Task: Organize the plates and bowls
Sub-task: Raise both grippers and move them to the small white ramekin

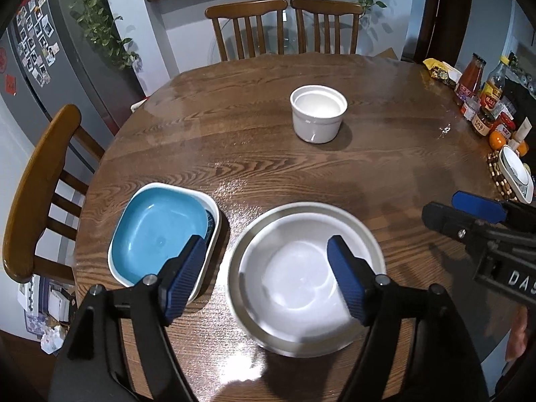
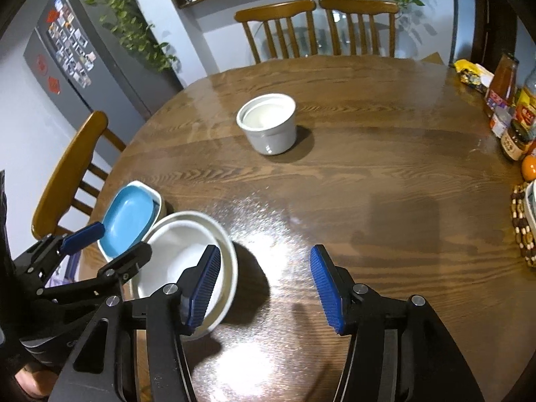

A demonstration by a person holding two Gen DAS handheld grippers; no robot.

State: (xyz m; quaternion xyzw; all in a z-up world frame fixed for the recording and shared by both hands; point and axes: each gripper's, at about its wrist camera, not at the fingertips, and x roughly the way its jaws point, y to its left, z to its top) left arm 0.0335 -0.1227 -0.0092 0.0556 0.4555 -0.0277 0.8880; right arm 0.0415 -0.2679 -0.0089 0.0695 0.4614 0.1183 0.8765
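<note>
Left wrist view looks down on a round wooden table [image 1: 301,174] with the left gripper [image 1: 271,278] hanging over its near edge, jaws well apart and holding nothing. Under them sits a round white bowl [image 1: 294,288] nested in a wider white plate [image 1: 241,244]; the right-hand pad hangs above the bowl's hollow and the left-hand pad above the gap between that stack and the square one beside it. That second stack, a blue square dish [image 1: 157,231] inside a white square dish [image 1: 214,207], lies just to the left of the round stack, close but, as far as I can tell, not touching.

The right gripper [image 2: 264,288] is also spread and empty, hovering over bare wood just to the right of the round stack, its left pad above the plate's rim.

What the coming move seems to hinge on is the white pot [image 1: 318,117]: it stands alone, upright, well beyond both grippers toward the table's middle, straight ahead and slightly right of the left one, ahead and to the left of the right one. Being round, it offers no long axis to line up with. Neither hand is clearly nearer.

Count: two stacks of two, one lone pot with what may be a second piece nested inside, three chairs [image 1: 248,30] in view, and several bottles and jars [image 1: 482,100] at the far right edge.
</note>
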